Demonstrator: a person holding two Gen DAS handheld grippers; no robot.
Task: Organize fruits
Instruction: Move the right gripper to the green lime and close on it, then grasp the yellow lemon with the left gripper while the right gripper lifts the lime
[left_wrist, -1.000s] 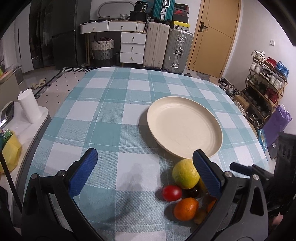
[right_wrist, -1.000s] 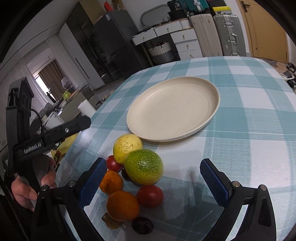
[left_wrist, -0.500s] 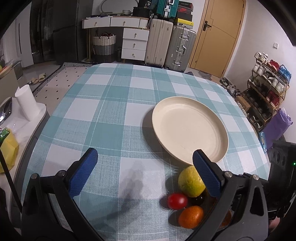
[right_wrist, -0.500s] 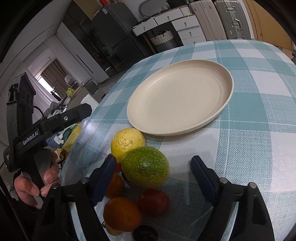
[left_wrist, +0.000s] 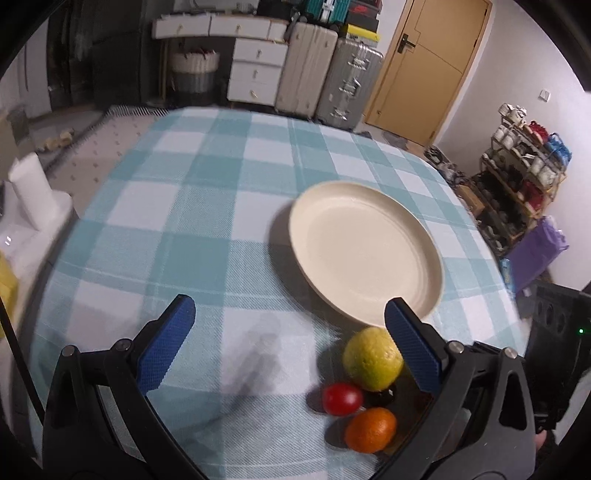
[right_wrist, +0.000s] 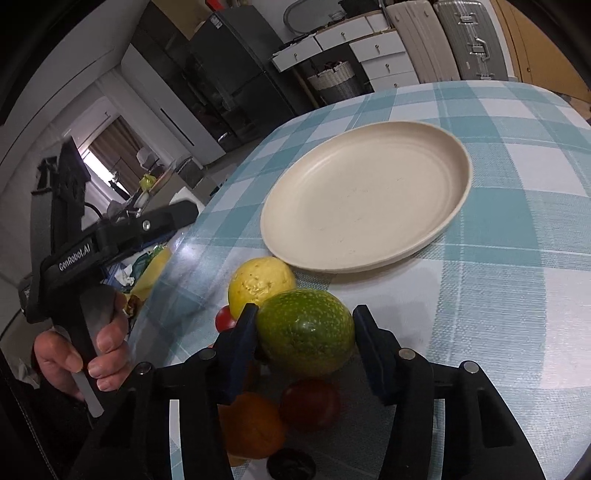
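The first fruit is being picked up: the right tongs (right_wrist: 304, 325) are gripping the green fruit (right_wrist: 306, 332) in the pile beside the empty plate (right_wrist: 365, 199) on the worktop (right_wrist: 517, 295) — next, I think, lifting it onto the plate. The left tongs (left_wrist: 290, 325) are hanging wide open, holding nothing.

I've brought my right tool (right_wrist: 304, 332) down around the green fruit (right_wrist: 306, 332), and its fingers have narrowed from wide apart to hugging both sides of it.
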